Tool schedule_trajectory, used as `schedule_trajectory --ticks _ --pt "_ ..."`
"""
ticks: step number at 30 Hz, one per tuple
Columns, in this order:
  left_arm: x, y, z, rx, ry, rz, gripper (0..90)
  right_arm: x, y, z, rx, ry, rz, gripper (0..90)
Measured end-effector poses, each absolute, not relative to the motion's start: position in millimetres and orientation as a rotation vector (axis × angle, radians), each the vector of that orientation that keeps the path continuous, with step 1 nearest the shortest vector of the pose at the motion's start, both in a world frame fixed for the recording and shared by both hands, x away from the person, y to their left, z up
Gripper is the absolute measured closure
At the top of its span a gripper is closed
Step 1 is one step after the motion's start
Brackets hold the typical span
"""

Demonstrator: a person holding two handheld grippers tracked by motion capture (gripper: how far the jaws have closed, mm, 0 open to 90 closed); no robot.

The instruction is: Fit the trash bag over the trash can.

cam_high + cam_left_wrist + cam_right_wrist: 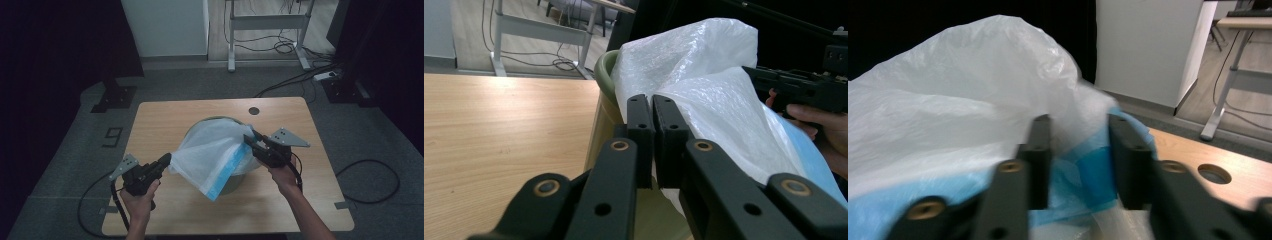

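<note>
A white plastic bag (212, 150) with a blue edge lay draped over a green bin (235, 181) that stood near the middle of the wooden worktop (160, 120); the bag covered most of the bin's mouth and spilled over the bin's near side towards the person; the left gripper (165, 161) sat just left of the bin, low over the worktop, with its fingers (640, 125) drawn almost together and pinching a fold of the bag's white film at the bag's left corner; the right gripper (248, 141) was at the bin's right side, level with the rim, and its fingers (1040, 145) stood narrowly apart with the bag's blue edge between them; whether the pads actually pressed on the film could not be told, as that view was blurred; a round hole (254, 110) in the worktop lay beyond the bin, towards the far edge.
</note>
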State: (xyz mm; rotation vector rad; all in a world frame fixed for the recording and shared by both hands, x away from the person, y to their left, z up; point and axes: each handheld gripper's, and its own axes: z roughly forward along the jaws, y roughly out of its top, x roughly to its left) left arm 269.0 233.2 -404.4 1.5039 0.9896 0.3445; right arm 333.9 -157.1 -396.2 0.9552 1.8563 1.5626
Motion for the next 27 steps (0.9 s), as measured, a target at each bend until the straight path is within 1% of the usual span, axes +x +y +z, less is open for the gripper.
schedule_trajectory --ticks 2,4,7,13,17,19,25,27 --pt "267 232 -401 1.506 0.974 0.354 79.3 331 -157 -395 0.944 1.840 1.553 81.0" --pt "265 232 -396 1.510 0.965 0.378 72.4 328 -156 -392 0.928 1.830 1.552 84.9" --pt "262 230 -386 1.525 0.934 0.412 65.6 325 -155 -388 0.907 1.825 1.563 86.9" --pt "253 227 -365 1.538 0.882 0.488 52.3 316 -152 -381 0.863 1.835 1.579 87.3" --pt "248 229 -355 1.535 0.857 0.495 48.0 315 -155 -380 0.879 1.820 1.561 87.4" --pt "248 226 -353 1.555 0.846 0.498 47.4 316 -156 -381 0.889 1.822 1.576 87.4" --pt "256 208 -351 1.631 0.796 0.463 44.7 315 -149 -378 0.894 1.837 1.615 87.5" --pt "260 201 -350 1.661 0.784 0.443 42.4 314 -146 -376 0.890 1.844 1.631 87.5"
